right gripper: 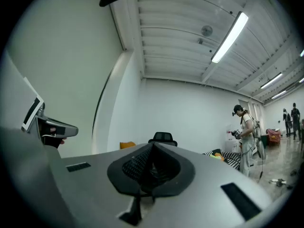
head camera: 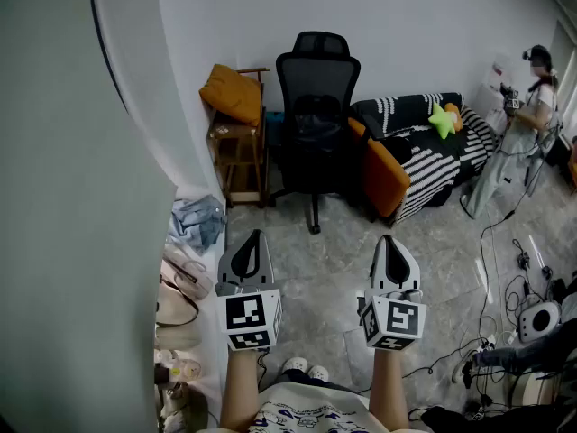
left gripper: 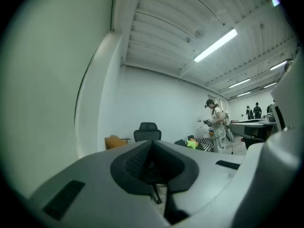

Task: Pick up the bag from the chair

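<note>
An orange bag (head camera: 233,93) rests on a wooden chair (head camera: 239,156) against the far wall, small in the left gripper view (left gripper: 114,142). Beside it stands a black office chair (head camera: 315,115) with something dark on its seat; I cannot tell what. My left gripper (head camera: 255,238) and right gripper (head camera: 389,241) hover side by side over the grey floor, well short of both chairs. Both have their jaws pressed together with nothing between them, as the left gripper (left gripper: 152,144) and right gripper (right gripper: 153,146) show in their own views.
A white wall (head camera: 81,197) fills the left, with handbags (head camera: 180,287), folded denim (head camera: 198,219) and shoes at its foot. A sofa (head camera: 424,152) with a striped blanket and a green star toy (head camera: 441,120) stands right of the office chair. A person (head camera: 527,106) stands far right; cables (head camera: 505,242) cross the floor.
</note>
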Action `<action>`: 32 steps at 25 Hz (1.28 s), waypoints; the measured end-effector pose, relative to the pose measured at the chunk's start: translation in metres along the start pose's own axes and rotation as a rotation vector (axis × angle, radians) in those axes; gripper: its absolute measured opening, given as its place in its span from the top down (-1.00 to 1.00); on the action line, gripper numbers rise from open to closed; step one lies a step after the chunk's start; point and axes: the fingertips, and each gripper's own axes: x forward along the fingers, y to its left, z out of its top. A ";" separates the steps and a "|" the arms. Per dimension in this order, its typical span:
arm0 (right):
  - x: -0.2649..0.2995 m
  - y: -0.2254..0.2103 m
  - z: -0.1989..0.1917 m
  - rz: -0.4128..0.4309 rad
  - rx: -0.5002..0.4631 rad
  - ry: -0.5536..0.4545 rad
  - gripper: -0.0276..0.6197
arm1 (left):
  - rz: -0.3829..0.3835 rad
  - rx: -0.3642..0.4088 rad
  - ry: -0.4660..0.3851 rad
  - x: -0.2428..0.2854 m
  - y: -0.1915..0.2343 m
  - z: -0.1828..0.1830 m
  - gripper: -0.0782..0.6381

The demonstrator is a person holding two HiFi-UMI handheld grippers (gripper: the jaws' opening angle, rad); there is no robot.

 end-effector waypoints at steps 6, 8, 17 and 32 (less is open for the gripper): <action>0.005 0.002 0.001 0.007 -0.002 -0.002 0.87 | 0.000 -0.001 -0.003 0.004 0.002 0.002 0.74; 0.009 0.003 0.000 0.012 -0.007 -0.003 0.87 | 0.001 -0.002 -0.003 0.006 0.005 0.003 0.74; 0.027 0.007 -0.004 0.009 0.021 0.006 0.87 | -0.002 -0.005 -0.003 0.025 0.015 0.000 0.74; 0.064 0.022 -0.035 0.138 0.033 0.050 0.18 | -0.002 -0.054 -0.003 0.061 0.028 -0.020 0.06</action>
